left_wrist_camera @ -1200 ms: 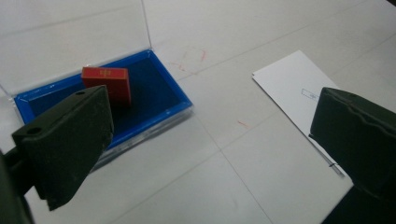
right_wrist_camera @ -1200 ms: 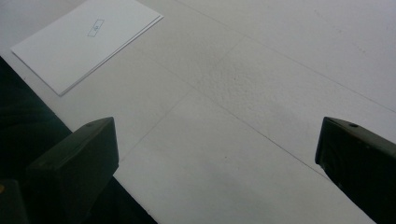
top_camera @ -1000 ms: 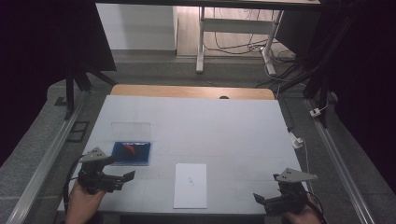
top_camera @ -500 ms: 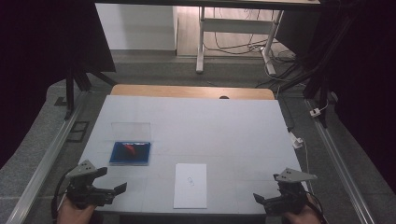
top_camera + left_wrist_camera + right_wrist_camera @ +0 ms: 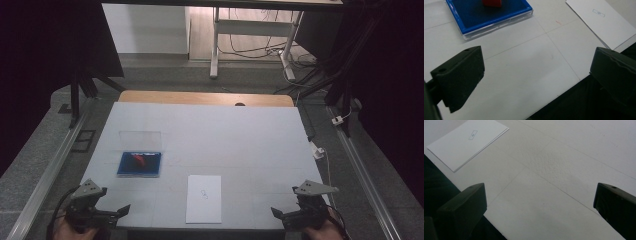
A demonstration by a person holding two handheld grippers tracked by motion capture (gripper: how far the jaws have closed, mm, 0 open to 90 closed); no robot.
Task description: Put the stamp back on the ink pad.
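Worktop (image 5: 250, 135), white and flat, bears three things toward its near-left quarter. Blue tray (image 5: 139, 164), shallow and rigid, lies left of centre with a small red piece (image 5: 138, 160) on its floor; a clear lid (image 5: 140, 138), seemingly thin plastic, lies touching or just beyond the tray's far edge. White sheet (image 5: 204, 198), near the front edge at centre, carries a small printed mark. Left gripper (image 5: 107, 215) hangs at the near-left corner, jaws spread wide and empty; the left gripper view looks toward the tray (image 5: 489, 17) and the sheet (image 5: 599, 22). Right gripper (image 5: 290, 215) hangs at the near-right corner, likewise spread and empty.

Handling, as a judgement: the tray looks light, stiff and smooth, liable to slide; best pinched across a side wall at mid-length. The sheet is limp and lies flat, so it offers an edge or corner only. The red piece looks small and easily dislodged.
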